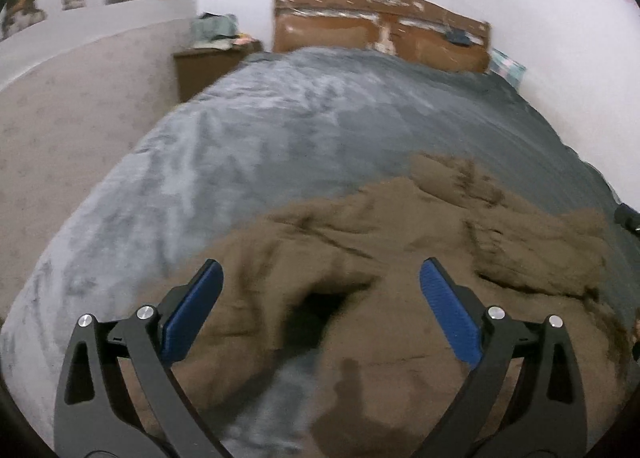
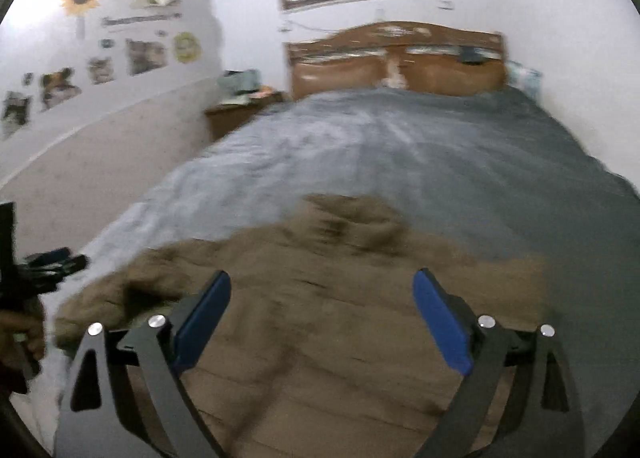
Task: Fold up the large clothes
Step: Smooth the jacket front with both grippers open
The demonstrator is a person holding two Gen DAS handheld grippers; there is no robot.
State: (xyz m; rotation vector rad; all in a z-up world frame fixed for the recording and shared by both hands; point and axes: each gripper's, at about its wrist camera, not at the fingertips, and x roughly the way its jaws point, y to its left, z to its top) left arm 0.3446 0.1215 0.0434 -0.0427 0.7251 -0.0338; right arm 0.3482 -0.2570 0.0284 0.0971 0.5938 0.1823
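Left gripper [image 1: 320, 278]: jaws standing wide apart, gripping nothing, hovering over the brown garment [image 1: 420, 258]. Right gripper [image 2: 322, 290]: jaws likewise spread wide, nothing between the pads. Garment is lying rumpled on the near end of the grey bedspread [image 2: 400, 146]. Wooden headboard [image 2: 396, 58] is standing beyond; nightstand [image 2: 240, 110] sitting left of it.
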